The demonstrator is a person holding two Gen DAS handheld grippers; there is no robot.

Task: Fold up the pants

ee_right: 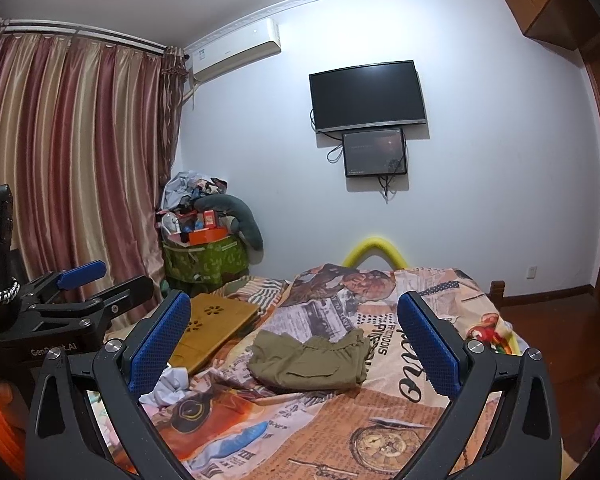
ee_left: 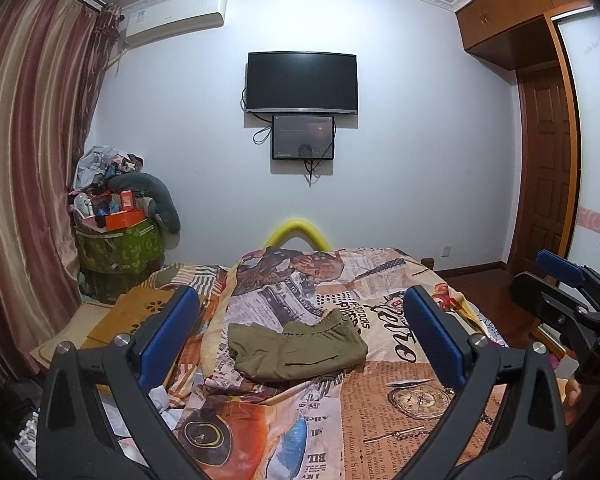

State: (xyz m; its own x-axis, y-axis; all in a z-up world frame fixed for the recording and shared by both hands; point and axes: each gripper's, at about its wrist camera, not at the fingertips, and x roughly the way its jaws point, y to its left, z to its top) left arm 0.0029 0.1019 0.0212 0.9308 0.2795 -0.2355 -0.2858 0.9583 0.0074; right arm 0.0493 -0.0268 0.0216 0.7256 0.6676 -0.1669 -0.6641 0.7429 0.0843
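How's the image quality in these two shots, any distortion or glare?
Left wrist view: strong fisheye bending of the curtain, dark corner vignetting, pants sharp. Right wrist view: same bending, ceiling blown out near the air conditioner, TV free of glare.

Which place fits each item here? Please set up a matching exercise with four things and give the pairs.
Things:
1. pants
2. television
3. wooden lap tray
4. air conditioner

Places:
A. high on the wall beside the curtain
B. folded on the printed bedspread
C. on the bed's left side, near the curtain
D. middle of the far wall

Pairs: 1-B, 2-D, 3-C, 4-A
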